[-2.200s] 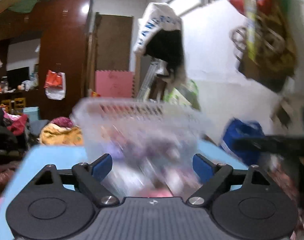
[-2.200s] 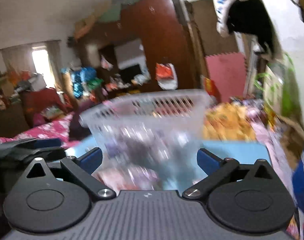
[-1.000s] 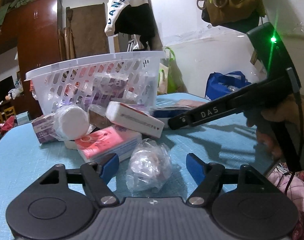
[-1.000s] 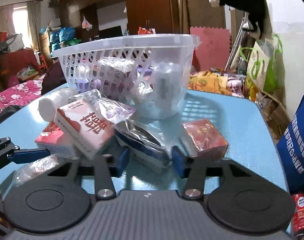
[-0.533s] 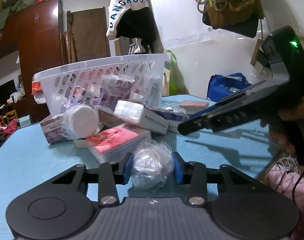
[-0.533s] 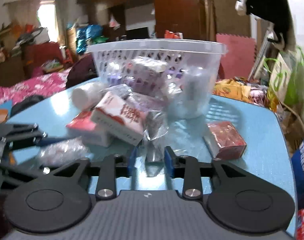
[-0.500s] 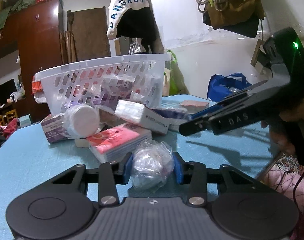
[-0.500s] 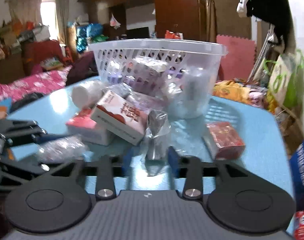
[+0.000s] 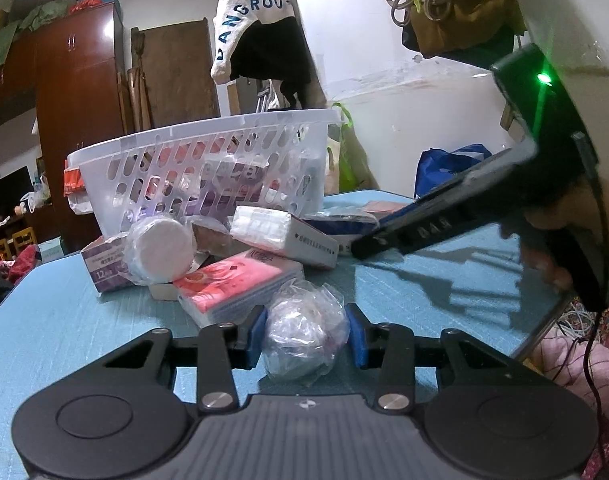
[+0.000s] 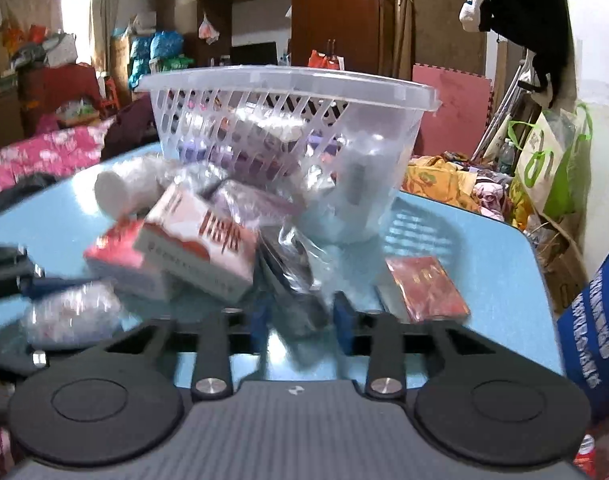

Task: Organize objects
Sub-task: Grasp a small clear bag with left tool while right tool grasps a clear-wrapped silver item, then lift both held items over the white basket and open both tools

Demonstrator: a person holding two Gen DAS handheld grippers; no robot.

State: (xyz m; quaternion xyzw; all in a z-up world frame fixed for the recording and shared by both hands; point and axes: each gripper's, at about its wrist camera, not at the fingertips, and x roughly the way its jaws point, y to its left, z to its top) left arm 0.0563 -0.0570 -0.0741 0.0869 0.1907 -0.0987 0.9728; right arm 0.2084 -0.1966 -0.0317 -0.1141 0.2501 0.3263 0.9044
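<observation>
Boxes and packets in white basket on table.

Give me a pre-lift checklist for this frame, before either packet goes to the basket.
1. Left gripper fingers pressed on the crumpled clear plastic packet: ok.
2. Right gripper grip on the dark plastic-wrapped packet: cannot tell; the packet is between the fingers, which are closing, and the view is blurred.
3. Left packet free of the pink tissue pack beside it: cannot tell; the two look close.
4. White slotted basket upright on the blue table, top open: ok.
5. Room in the basket: cannot tell; items show through its slots.
</observation>
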